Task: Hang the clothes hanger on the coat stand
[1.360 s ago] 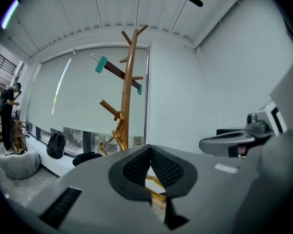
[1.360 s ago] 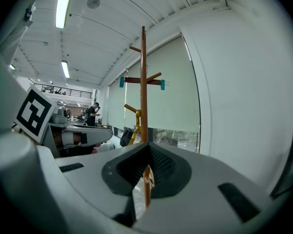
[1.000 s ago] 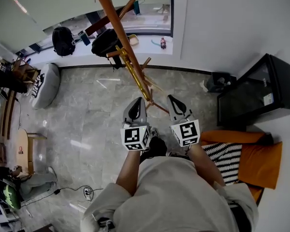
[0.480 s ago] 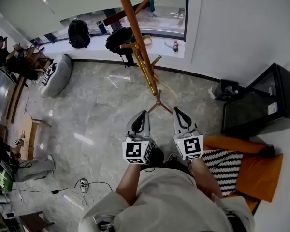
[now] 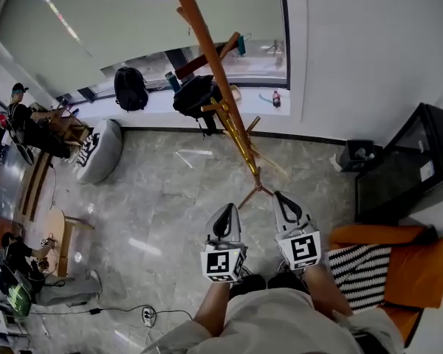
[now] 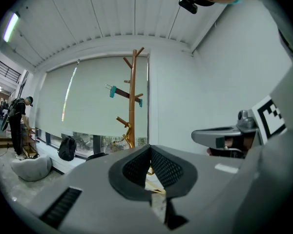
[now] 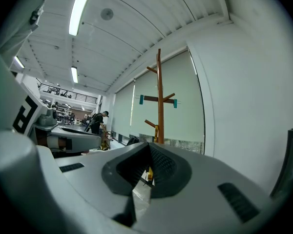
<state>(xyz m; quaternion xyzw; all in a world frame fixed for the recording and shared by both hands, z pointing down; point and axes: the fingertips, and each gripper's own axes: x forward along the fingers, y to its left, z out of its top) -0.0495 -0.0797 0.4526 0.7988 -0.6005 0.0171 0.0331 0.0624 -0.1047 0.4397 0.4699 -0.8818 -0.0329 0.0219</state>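
Both claws empty. left gripper [image 5: 227, 209] jaws are closed, pads meeting at the tips, nothing between them; through the slit below the tips only floor and the stand's foot show. right gripper [image 5: 283, 198] is the same: pads pressed together, holding nothing.

Head view: the grippers sit side by side low in frame, near each other but not touching, both pointing toward 12 o'clock at the coat stand [image 5: 207, 46]; the stand's splayed feet are just beyond the two tips.

clothes hanger [image 5: 238, 140] is gold metal; it hangs close against the stand's pole on the lower part, under the lower pegs, well clear of both grippers; exactly which peg carries it I can't tell.

Gripper views agree: the stand [image 6: 133, 96] is upright in front of the blind, with the hanger [image 6: 129, 130] low on the pole; from the right gripper the stand [image 7: 159, 91] is dead ahead, with the hanger [image 7: 156, 132] at the same spot.

Around: two black backpacks [image 5: 130, 88] on the window ledge at 11 o'clock; grey beanbag [image 5: 97, 150] at 9 o'clock; orange seat [image 5: 399, 268] with a striped cushion at 4 o'clock; black cabinet [image 5: 406, 164] at 3 o'clock.
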